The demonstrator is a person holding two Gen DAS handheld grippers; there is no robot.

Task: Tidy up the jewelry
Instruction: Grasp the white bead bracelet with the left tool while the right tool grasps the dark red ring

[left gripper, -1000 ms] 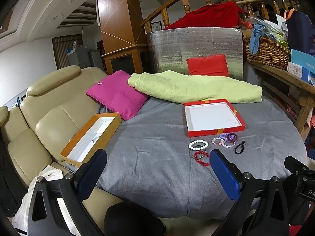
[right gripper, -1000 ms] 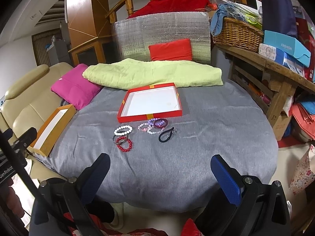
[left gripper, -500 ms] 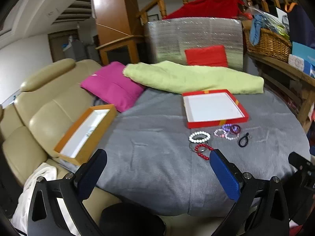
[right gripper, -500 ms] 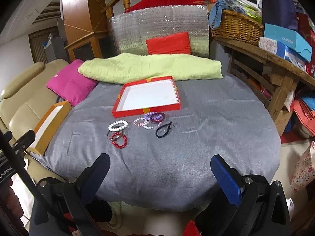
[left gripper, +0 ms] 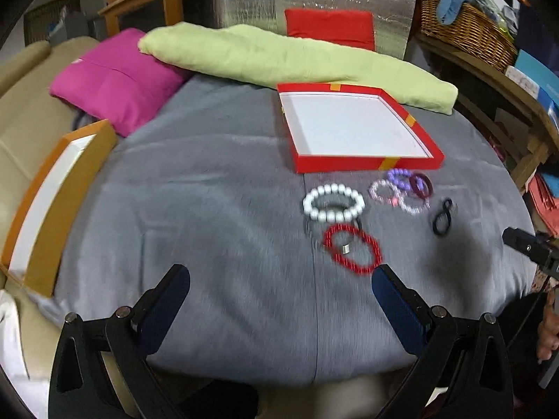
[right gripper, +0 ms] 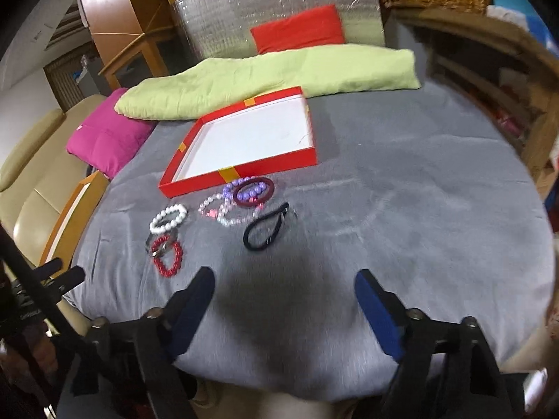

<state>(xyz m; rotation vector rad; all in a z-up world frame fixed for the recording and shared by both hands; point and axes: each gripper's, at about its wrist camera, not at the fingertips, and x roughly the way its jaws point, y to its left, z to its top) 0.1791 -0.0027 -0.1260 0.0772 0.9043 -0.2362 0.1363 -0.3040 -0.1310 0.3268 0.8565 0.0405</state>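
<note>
Both grippers, left [left gripper: 279, 293] and right [right gripper: 283, 293], hang open and empty, the right's jaws just narrowing; overlapping bracelets [right gripper: 241, 199] risk snagging and lifting together.

Beige sofa [left gripper: 21, 111] left, wood shelf [left gripper: 496, 83] right w/ basket [left gripper: 464, 31].

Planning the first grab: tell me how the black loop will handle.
The black loop lies pinched into an uneven oval, so it is probably floppy and will sag from one pad. It looks thin and light. Flat on the grey cloth, it may drag rather than roll.
</note>
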